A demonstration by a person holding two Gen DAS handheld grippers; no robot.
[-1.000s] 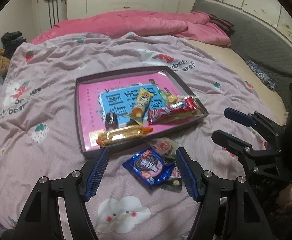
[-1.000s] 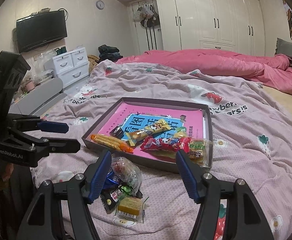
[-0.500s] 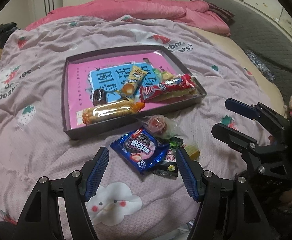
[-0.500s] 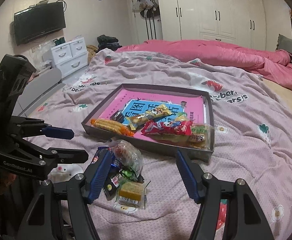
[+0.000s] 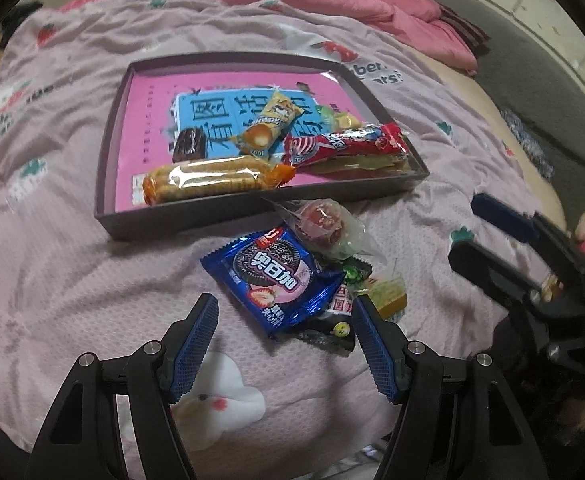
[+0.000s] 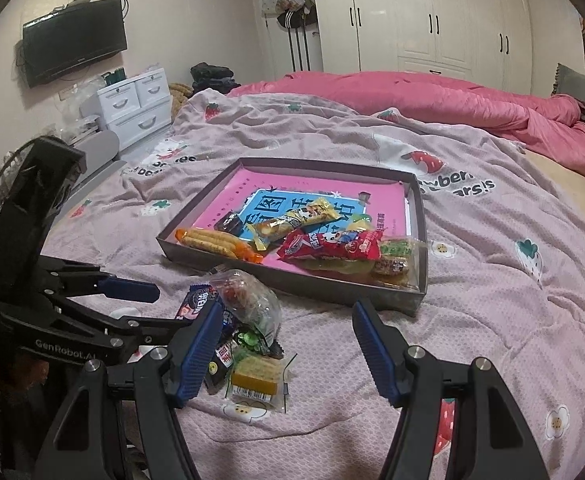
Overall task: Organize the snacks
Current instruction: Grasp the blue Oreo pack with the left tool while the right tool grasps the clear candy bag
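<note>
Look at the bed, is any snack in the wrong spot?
Yes. A heap of snacks lies on the blanket just outside the tray: a blue cookie packet, a clear-wrapped sweet and a few small packets. The rest lie in the tray.

The pale pink quilted cloth bedspread (image 5: 72, 264) looks soft and matt, with a fine woven texture. The shallow grey-brown cardboard tray (image 5: 106, 184) is matt, its pink paper liner (image 5: 144, 120) smooth. The blue foil biscuit packet (image 5: 276, 276) near it is glossy and crinkled. The clear plastic candy wrapper (image 5: 328, 228) shines.
</note>
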